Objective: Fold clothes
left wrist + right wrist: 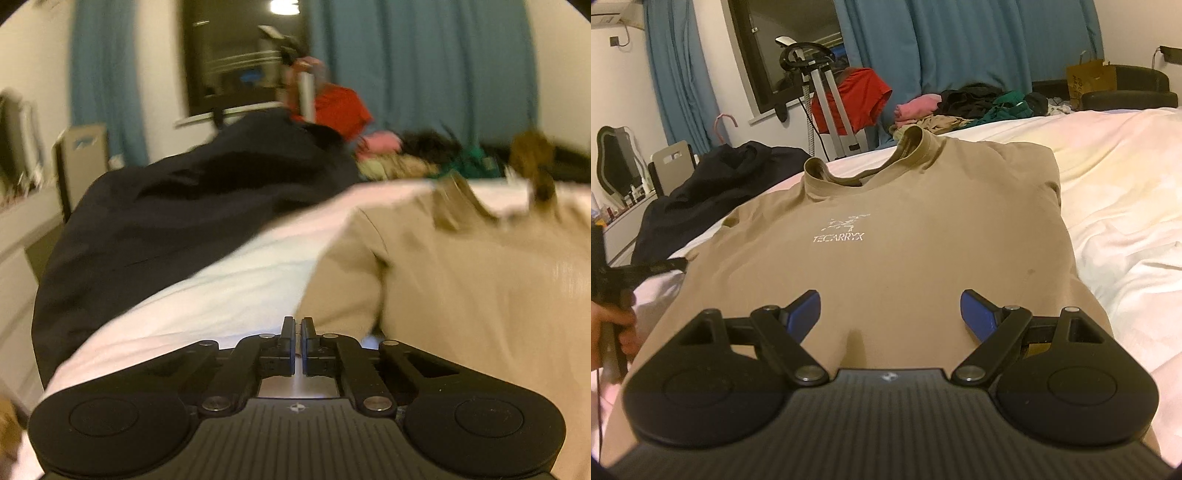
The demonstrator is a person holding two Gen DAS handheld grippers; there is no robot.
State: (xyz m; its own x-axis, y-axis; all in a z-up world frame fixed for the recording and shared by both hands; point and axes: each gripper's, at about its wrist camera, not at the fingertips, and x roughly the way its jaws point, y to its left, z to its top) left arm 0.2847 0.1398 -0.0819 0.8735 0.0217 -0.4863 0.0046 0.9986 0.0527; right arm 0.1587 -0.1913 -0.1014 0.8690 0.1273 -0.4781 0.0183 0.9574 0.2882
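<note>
Right wrist view: tan cotton T-shirt is laid flat on white-sheeted bed; soft, limp, best pinched at hem or shoulder. Right gripper jaws spread; left gripper jaws clenched, empty.

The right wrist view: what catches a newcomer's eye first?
A tan cotton T-shirt with a white chest logo lies spread front-up on the white bed sheet. The right gripper hovers open over its lower half. Behind stand teal curtains and a red garment draped on a metal stand.
</note>
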